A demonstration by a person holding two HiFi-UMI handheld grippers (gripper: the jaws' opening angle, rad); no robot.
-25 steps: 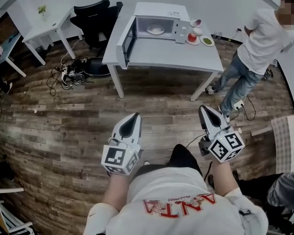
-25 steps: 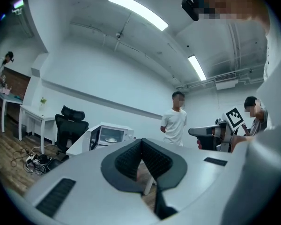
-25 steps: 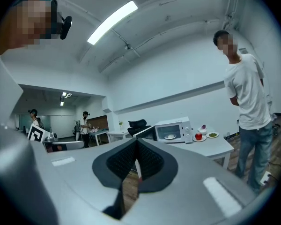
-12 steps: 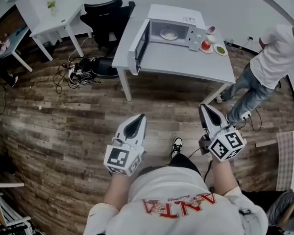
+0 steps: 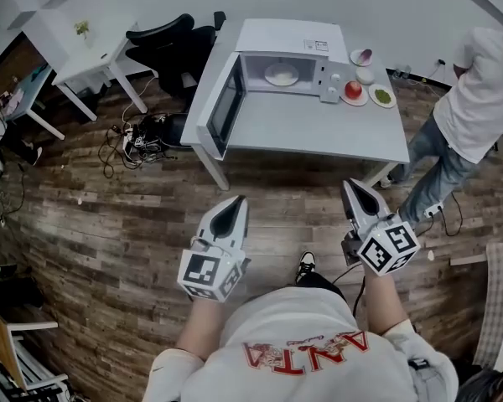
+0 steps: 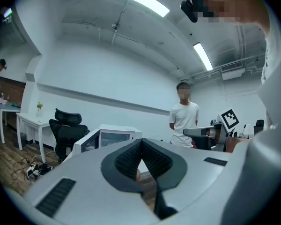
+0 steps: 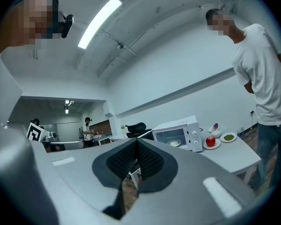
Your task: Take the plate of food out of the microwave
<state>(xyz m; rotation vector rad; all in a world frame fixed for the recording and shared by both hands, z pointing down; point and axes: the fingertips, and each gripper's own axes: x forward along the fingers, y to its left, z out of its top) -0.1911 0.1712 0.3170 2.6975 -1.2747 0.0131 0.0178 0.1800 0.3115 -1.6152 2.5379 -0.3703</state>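
Jaws of the left gripper (image 5: 232,201) and right gripper (image 5: 350,186) are pressed together, empty; unless opened, they could shove the white plate of food (image 5: 281,74) deeper inside the open white microwave (image 5: 289,36).

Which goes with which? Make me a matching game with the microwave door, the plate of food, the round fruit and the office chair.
Things:
1. microwave door
2. plate of food
3. round fruit
4. office chair

Place, colour or state:
A. black
B. swung open
C. inside the microwave
D. red

Pairs: 1-B, 2-C, 3-D, 4-A
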